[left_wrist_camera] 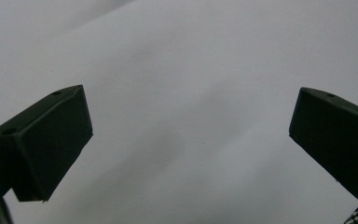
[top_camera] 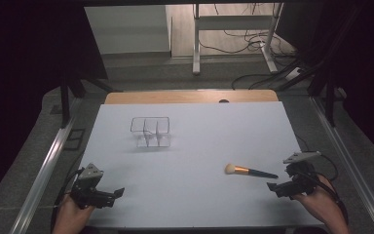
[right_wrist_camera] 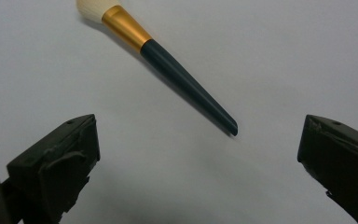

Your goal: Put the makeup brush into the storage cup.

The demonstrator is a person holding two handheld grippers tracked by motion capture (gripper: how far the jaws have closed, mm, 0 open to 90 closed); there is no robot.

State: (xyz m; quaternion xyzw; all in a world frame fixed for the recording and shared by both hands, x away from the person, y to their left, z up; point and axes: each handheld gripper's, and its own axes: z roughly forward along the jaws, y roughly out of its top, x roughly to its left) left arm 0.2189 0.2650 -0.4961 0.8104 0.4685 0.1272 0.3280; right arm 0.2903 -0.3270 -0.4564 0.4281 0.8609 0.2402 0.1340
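Bare table (top_camera: 190,195) lies between right claw (top_camera: 275,187) and brush (top_camera: 250,171); nothing blocks.

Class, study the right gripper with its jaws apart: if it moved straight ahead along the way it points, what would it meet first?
Most likely the makeup brush: its dark handle tip lies just ahead of the open right gripper on the white table, though height above the table is unclear.

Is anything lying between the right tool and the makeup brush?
Nothing visible. The right tool is open, and only bare white table separates it from the makeup brush, whose handle tip points toward it.
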